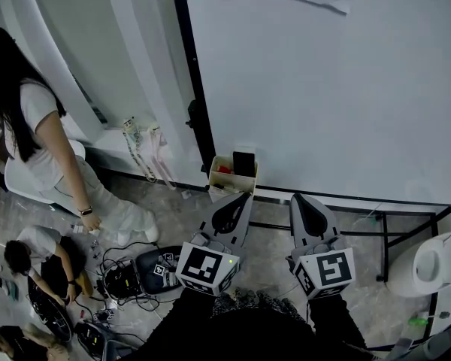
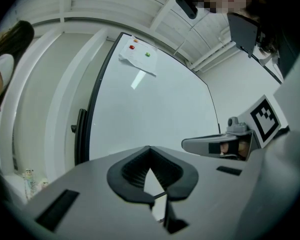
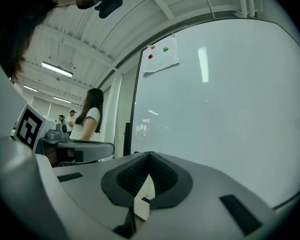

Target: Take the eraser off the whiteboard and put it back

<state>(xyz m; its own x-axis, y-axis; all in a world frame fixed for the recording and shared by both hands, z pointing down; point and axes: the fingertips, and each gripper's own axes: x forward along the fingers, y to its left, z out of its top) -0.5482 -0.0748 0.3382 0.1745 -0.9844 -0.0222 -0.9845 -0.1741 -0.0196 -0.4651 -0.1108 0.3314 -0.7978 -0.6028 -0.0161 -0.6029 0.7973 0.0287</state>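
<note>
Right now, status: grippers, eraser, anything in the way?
Left gripper and right gripper both shut, empty, facing the whiteboard. No eraser seen on its face; dark block in box at its lower edge, maybe it. Person standing left, apart.

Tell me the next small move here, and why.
Probably open the fingers of the left gripper. It and the right gripper are shut and empty, facing the whiteboard, and the left one is nearest the small box at the board's lower edge, where a black block, likely the eraser, stands.
</note>
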